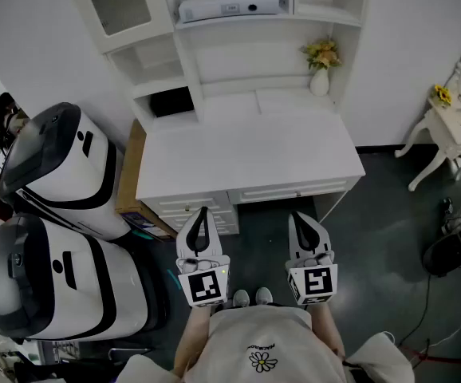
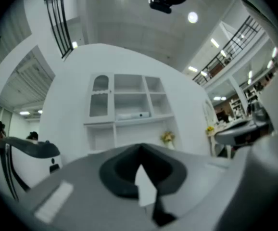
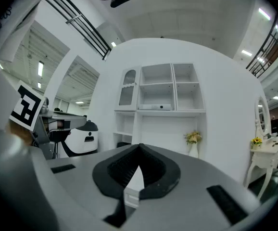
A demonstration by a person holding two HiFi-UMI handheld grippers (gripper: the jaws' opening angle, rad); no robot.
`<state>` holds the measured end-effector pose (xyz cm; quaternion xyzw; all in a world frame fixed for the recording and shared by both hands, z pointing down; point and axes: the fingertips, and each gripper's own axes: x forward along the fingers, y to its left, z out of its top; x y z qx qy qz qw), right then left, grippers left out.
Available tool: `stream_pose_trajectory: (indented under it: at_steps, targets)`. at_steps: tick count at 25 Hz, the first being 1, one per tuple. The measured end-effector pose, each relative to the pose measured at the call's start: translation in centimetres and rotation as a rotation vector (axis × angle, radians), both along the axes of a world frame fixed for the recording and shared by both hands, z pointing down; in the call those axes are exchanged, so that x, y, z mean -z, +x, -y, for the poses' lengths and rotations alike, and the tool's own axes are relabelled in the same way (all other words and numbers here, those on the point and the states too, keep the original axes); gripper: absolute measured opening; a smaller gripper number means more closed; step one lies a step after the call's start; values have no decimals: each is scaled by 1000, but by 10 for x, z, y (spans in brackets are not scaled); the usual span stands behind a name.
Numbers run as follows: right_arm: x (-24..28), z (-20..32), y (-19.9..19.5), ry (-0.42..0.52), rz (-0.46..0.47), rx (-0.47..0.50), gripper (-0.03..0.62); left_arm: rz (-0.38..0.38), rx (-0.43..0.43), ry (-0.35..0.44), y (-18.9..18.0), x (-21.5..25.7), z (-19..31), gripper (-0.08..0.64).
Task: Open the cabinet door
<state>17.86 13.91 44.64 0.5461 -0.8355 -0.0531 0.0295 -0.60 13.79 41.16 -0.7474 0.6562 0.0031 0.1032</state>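
The white desk (image 1: 246, 154) carries a hutch whose arched glass cabinet door (image 1: 119, 2) stands at the upper left, closed against its frame. The same door shows far ahead in the left gripper view (image 2: 99, 97) and the right gripper view (image 3: 127, 88). My left gripper (image 1: 203, 212) hangs in front of the desk's drawers, jaws together and holding nothing. My right gripper (image 1: 297, 216) is beside it, also shut and empty. Both point level toward the desk, well short of the door. Along the jaws, the left gripper (image 2: 140, 150) and right gripper (image 3: 140, 148) show tips touching.
A white device (image 1: 228, 6) lies on the hutch's middle shelf, and a flower vase (image 1: 320, 76) stands at the right. Two large white-and-black machines (image 1: 55, 166) crowd the left beside a cardboard box (image 1: 131, 190). A white side table (image 1: 446, 126) and dark bag (image 1: 454, 250) are at the right.
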Motion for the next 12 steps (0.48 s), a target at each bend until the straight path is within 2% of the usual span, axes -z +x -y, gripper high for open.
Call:
stream_pose_trajectory:
  at_steps: [12]
  targets:
    - [4,8,-2,19,6,14,-2,-25,-48,-2,17,-3,16,8]
